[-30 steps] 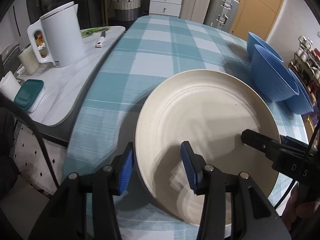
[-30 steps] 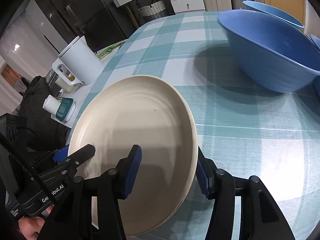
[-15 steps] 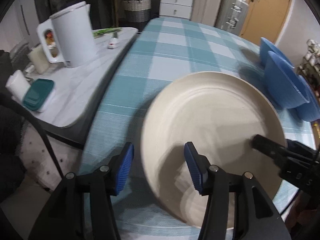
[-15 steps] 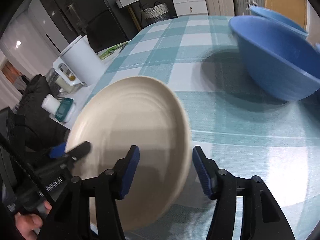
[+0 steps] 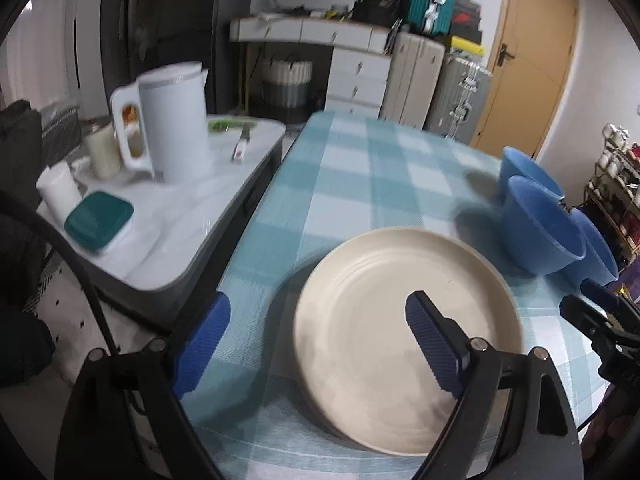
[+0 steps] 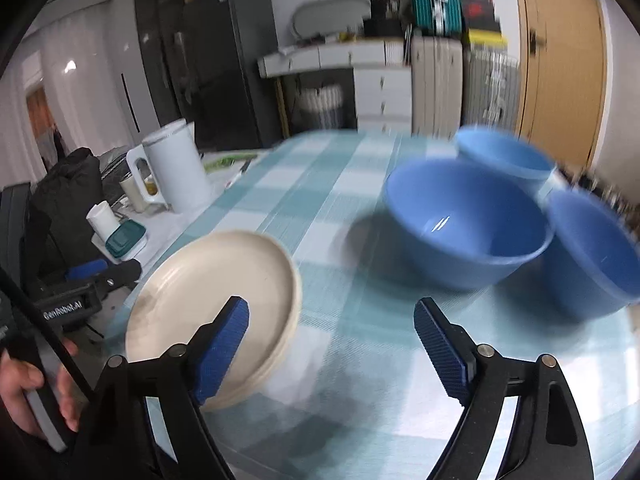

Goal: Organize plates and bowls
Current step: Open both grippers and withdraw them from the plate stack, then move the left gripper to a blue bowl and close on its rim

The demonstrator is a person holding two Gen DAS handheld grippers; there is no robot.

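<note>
Cream round ceramic plate stack [image 6: 216, 312] sits flat on the teal-and-white checked tablecloth [image 5: 360, 184], released. Right-wrist view shows layered rims, so more than one plate.

Left gripper [image 5: 316, 344]: jaws have just been opening, now wide, nothing pinched. Its right pad [image 5: 434, 344] shows over the plate stack [image 5: 404, 320], left pad over bare cloth, so the near-left rim falls between the jaws but untouched. Plate fills lower centre to lower right of the left view.

Right gripper [image 6: 332, 348]: jaws have just been opening too, wide, empty, only cloth between them. Plate stack lies lower left of the right view, partly behind the left blue pad [image 6: 220, 348], off to the side of the jaw line.

Key relation for the next move, as a guess: three blue round plastic bowls [image 6: 468, 220] cluster centre right to right edge in the right view, straight ahead and slightly right of the right gripper; in the left view they sit at the far right edge. Right hand is nearer. Bowls are upright, touching or nearly so, not nested; rims round, so no long axis to align with. Blur hides exact contact.
</note>
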